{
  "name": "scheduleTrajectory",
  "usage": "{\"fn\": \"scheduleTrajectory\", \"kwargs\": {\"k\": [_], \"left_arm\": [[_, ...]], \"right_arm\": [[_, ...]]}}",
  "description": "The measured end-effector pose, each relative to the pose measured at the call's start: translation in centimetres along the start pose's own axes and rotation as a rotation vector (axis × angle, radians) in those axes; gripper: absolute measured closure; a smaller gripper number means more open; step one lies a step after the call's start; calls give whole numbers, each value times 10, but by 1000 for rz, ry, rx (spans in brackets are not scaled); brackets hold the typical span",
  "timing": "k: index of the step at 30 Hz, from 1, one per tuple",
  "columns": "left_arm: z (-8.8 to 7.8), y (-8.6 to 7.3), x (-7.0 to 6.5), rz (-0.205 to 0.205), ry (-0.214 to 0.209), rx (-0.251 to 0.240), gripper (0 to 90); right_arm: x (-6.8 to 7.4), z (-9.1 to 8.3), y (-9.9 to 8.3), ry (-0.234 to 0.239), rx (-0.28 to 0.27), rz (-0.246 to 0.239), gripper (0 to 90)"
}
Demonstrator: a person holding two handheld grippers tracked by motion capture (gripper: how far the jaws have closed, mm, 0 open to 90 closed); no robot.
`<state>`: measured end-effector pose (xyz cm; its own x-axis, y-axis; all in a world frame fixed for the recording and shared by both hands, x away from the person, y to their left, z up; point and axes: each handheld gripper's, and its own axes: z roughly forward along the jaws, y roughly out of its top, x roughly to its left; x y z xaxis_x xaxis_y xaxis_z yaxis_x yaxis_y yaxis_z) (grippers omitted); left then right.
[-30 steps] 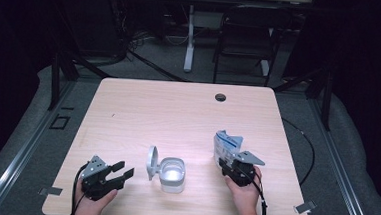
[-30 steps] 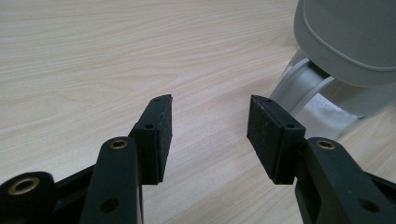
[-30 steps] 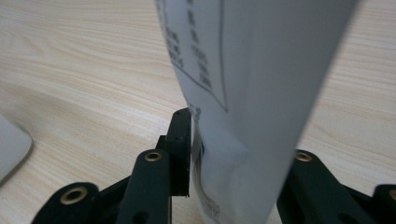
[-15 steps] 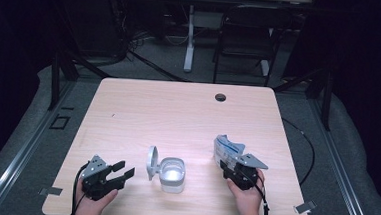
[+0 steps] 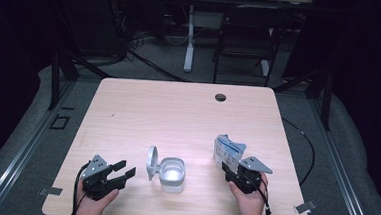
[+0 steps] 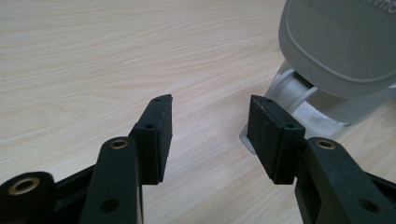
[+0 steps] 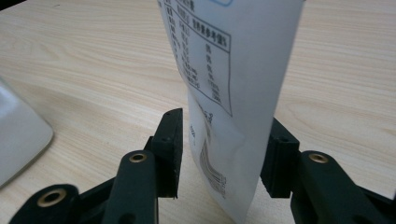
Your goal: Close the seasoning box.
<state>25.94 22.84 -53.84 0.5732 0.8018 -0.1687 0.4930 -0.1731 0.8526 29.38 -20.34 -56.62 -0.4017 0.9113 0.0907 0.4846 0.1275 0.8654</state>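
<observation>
Landmark: the white container (image 5: 173,174) w/ its flip lid (image 5: 151,161) standing open, near the table's (image 5: 178,112) front edge, about mid-width.

Left of the container: your left hand (image 5: 92,204) holds the left gripper (image 5: 123,172) low over the wood, pointing toward the container. Jaws spread wide, nothing between them. In the left gripper view the pads (image 6: 161,135) frame bare tabletop, and the container's hinge (image 6: 294,91) and raised lid (image 6: 345,42) sit just beyond the far pad, apart from it.

Right of the container: the white pouch (image 5: 228,152) w/ blue print stands upright on the table, well apart from the container. Your right gripper (image 5: 230,174) is right at its near side, right hand (image 5: 247,201) behind it. Right gripper view: pouch (image 7: 233,93) sits between the jaws. There's a clear gap on the left pad (image 7: 172,149); the other pad is partly hidden behind the pouch, can't tell if it touches. Jaws have just been opening, now fairly wide around the pouch and not pinching it. Container's corner (image 7: 18,135) shows at that view's left edge.
</observation>
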Motion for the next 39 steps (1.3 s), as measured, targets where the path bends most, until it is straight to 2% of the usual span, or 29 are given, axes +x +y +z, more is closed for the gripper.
{"fn": "scheduleTrajectory", "kwargs": {"k": [9,12,18,23,27,36,39], "left_arm": [[-3,8,-6,26,-21,-16,544],[-3,12,-8,34,-38,-14,586],[-2,21,-12,64,-43,-5,677],[-1,27,-15,81,-48,-3,725],[0,33,-18,90,-58,-6,766],[3,42,-26,112,-75,-11,898],[3,44,-28,125,-79,-2,900]], "right_arm": [[8,-19,-3,-15,-4,-11,544],[11,-26,-5,-16,-5,-3,537],[13,-37,-3,-20,-19,-13,525],[12,-41,-5,-19,-21,-2,518],[12,-43,-7,-24,-16,-13,505],[10,-48,-14,-20,-20,1,500],[10,-50,-15,-23,-19,-3,500]]}}
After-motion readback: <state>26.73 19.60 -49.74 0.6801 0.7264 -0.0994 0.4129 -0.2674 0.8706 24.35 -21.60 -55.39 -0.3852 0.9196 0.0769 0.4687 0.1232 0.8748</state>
